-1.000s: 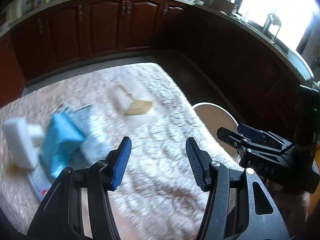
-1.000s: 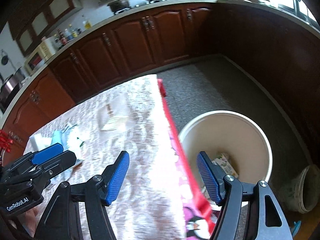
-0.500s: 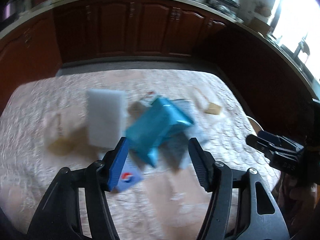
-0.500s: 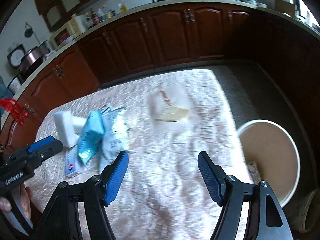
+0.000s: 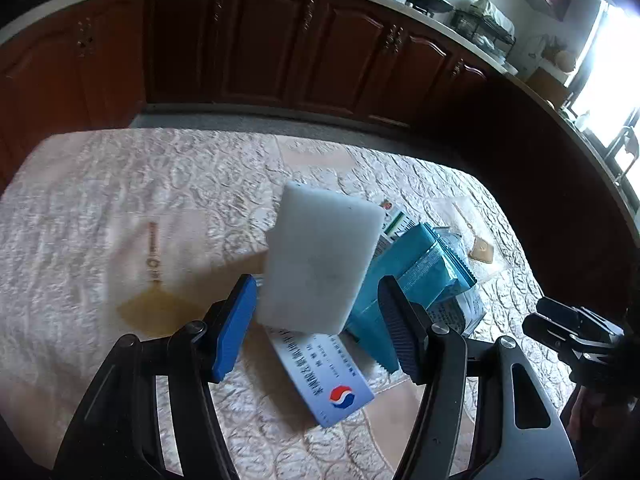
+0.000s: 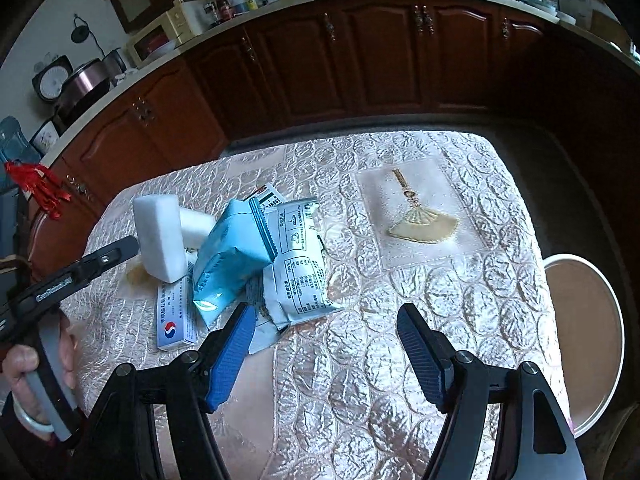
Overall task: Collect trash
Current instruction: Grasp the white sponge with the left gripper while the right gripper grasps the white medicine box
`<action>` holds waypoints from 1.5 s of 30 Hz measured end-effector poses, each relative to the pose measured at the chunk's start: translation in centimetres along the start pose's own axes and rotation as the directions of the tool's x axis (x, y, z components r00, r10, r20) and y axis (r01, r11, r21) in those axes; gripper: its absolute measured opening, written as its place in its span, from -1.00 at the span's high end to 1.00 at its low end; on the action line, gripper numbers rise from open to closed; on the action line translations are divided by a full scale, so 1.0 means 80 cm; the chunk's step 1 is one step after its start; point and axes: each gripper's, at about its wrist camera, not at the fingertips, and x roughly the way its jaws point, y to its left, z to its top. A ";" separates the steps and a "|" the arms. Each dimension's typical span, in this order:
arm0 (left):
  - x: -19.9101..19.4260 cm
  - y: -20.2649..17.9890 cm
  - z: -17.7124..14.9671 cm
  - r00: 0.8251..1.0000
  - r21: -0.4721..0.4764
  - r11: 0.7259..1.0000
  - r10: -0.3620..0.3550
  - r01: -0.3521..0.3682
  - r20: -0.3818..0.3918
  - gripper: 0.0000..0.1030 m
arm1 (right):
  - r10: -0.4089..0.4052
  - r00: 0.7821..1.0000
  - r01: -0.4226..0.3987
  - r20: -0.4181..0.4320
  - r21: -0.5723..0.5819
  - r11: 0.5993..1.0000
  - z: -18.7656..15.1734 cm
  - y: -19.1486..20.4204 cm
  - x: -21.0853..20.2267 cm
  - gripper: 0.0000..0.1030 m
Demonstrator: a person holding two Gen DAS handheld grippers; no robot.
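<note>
We see the trash pile near the table's [image 6: 420, 320] left edge: white foam block [image 5: 320, 264] tilted over a blue packet [image 6: 232, 256], wrapper [image 6: 300, 264] and small box [image 6: 176, 316]. Our left gripper [image 5: 316, 320] brackets the block, fingers spread; right gripper [image 6: 326, 344] hovers released, bucket [image 6: 592, 344] beyond the right edge.

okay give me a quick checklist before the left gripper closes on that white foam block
1. Left gripper open: ok, fingers spread wide.
2. White foam block between the fingers: cannot tell; it lines up in the left wrist view, but the right wrist view shows the gripper beside it.
3. Block free of other trash: not ok, it leans over the white medicine box, touching the teal packet.
4. Right gripper out of the way: ok, open and empty, near the pale snack wrapper.
5. Bucket reachable: ok, open beyond the table's right edge.
6. Block stable: cannot tell, it stands tilted.
</note>
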 end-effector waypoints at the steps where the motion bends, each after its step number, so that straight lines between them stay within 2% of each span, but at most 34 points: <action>1: 0.004 -0.002 0.001 1.000 0.008 1.000 -0.003 0.003 -0.003 -0.20 | 0.000 1.000 0.000 -0.001 -0.002 1.000 0.001 0.000 0.000 -0.38; 9: 0.033 -0.003 0.018 1.000 0.040 0.999 0.023 -0.023 -0.006 -0.20 | 0.012 1.000 -0.012 -0.020 -0.009 1.000 0.012 0.005 0.018 -0.39; 14: 0.032 0.001 0.025 1.000 0.058 0.998 0.005 -0.006 0.024 -0.20 | 0.011 0.999 -0.012 -0.035 -0.007 1.000 0.014 0.004 0.028 -0.39; 17: 0.049 0.005 0.034 0.999 0.065 0.997 0.042 -0.042 0.007 -0.24 | 0.014 0.999 -0.013 -0.044 0.004 1.000 0.015 0.000 0.033 -0.39; 18: 0.053 0.005 0.036 0.999 0.070 0.996 0.049 -0.050 0.007 -0.39 | 0.016 0.999 -0.015 -0.047 0.009 1.000 0.015 -0.001 0.034 -0.39; 19: 0.058 0.004 0.038 0.999 0.078 0.995 0.054 -0.054 0.000 -0.42 | 0.017 0.999 -0.016 -0.048 0.010 1.000 0.015 -0.001 0.035 -0.39; 22: 0.083 0.006 0.044 0.996 0.095 0.994 0.059 -0.052 -0.071 -0.42 | 0.010 0.999 -0.010 -0.047 0.006 1.000 0.016 -0.002 0.034 -0.39; 23: 0.088 0.008 0.044 0.995 0.091 0.994 0.063 -0.056 -0.077 -0.39 | 0.009 0.999 -0.008 -0.046 0.007 1.000 0.016 -0.004 0.033 -0.40; 25: 0.088 0.018 0.043 0.997 0.055 0.998 0.030 -0.026 -0.075 -0.20 | 0.010 0.999 -0.009 -0.045 0.015 1.000 0.017 -0.006 0.031 -0.39; 27: 0.084 0.028 0.042 0.997 0.021 1.000 0.013 -0.012 -0.076 0.11 | 0.008 0.999 -0.007 -0.044 0.016 1.000 0.017 -0.007 0.031 -0.40; 28: 0.080 0.033 0.041 0.997 0.014 1.000 0.014 -0.013 -0.072 0.17 | 0.007 0.999 -0.006 -0.045 0.015 1.000 0.017 -0.006 0.030 -0.40; 35: 0.041 0.056 0.038 0.998 -0.028 0.999 -0.033 0.031 -0.051 0.27 | 0.031 0.998 -0.031 -0.045 0.004 1.000 0.021 0.003 0.036 -0.40; 38: 0.019 0.059 0.032 0.998 -0.012 1.000 -0.029 0.028 -0.051 0.28 | 0.058 0.997 -0.058 -0.052 -0.011 0.998 0.022 0.014 0.037 -0.40; 40: 0.010 0.067 0.024 0.998 -0.007 1.000 -0.005 0.004 -0.069 0.28 | 0.110 0.991 -0.112 -0.077 -0.022 0.993 0.022 0.025 0.038 -0.40; 45: -0.010 0.098 0.003 0.994 -0.049 0.998 0.034 -0.040 -0.104 0.28 | 0.271 0.948 -0.285 -0.165 -0.069 0.956 0.014 0.088 0.053 -0.39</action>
